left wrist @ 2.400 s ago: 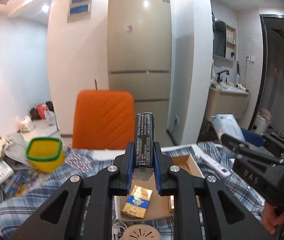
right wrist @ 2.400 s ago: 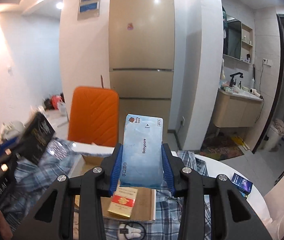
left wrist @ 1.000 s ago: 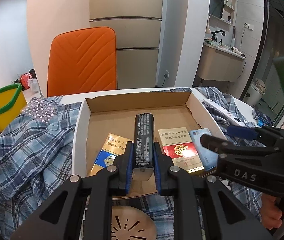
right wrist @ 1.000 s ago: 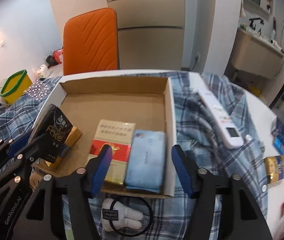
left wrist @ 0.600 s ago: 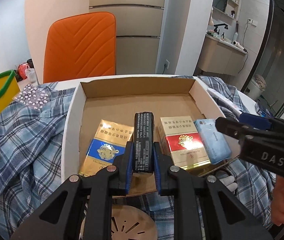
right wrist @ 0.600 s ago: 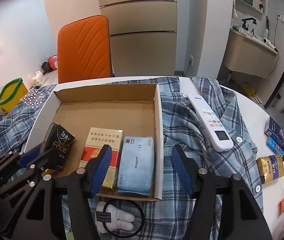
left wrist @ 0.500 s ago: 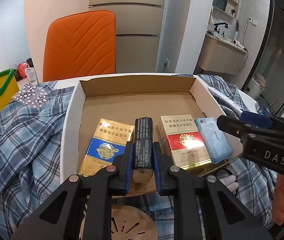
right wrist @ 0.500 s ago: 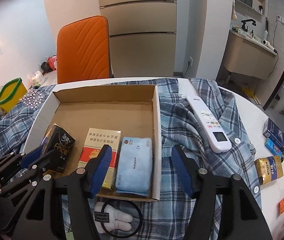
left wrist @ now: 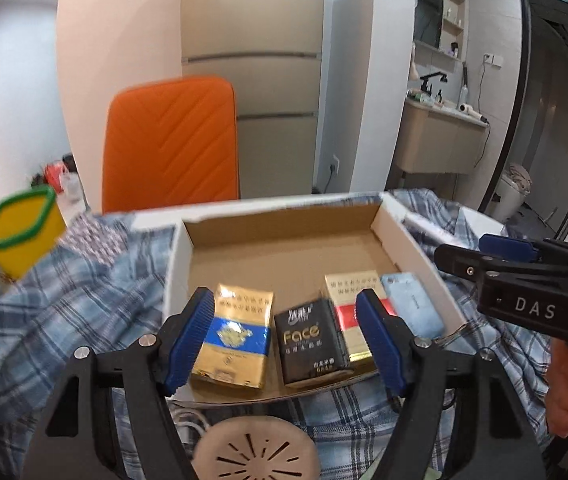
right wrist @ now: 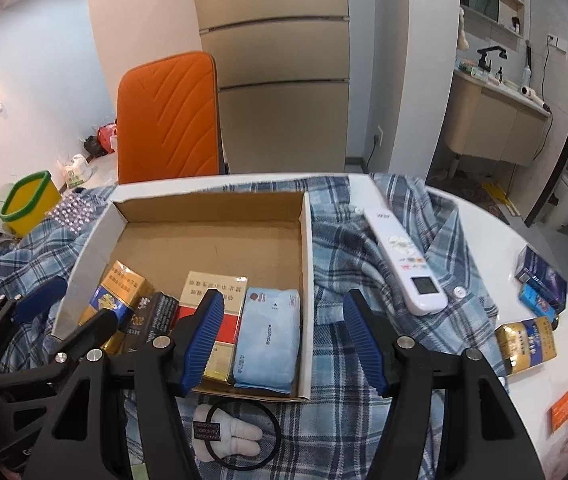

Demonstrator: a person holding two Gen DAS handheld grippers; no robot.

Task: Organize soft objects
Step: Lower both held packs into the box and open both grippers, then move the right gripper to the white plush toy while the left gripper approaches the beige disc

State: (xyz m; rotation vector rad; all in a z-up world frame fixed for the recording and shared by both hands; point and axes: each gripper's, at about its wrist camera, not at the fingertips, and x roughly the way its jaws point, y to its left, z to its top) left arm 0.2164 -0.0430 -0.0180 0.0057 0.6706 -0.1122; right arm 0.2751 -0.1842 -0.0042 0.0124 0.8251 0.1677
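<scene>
A cardboard box (left wrist: 284,248) (right wrist: 212,240) lies on a plaid shirt. Along its near side lie a gold-and-blue pack (left wrist: 232,340) (right wrist: 118,296), a black "Face" tissue pack (left wrist: 310,344) (right wrist: 152,320), a red-and-gold pack (left wrist: 350,300) (right wrist: 214,292) and a light blue tissue pack (left wrist: 412,304) (right wrist: 270,336). My left gripper (left wrist: 286,340) hovers just above the black pack with its jaws opening, and the pads are clear of it. My right gripper (right wrist: 280,340) stands open above the blue pack, holding nothing.
A white remote (right wrist: 404,260) lies on the shirt (right wrist: 364,248) right of the box. Small boxes (right wrist: 532,340) sit at the table's right edge. A white plush with a black ring (right wrist: 228,436) lies in front of the box. An orange chair (left wrist: 172,140) and a yellow bin (left wrist: 20,236) stand behind.
My left gripper opened and let go of the black tissue pack, which now lies flat in the box between the gold and red packs. Both grippers pulled back slightly.
</scene>
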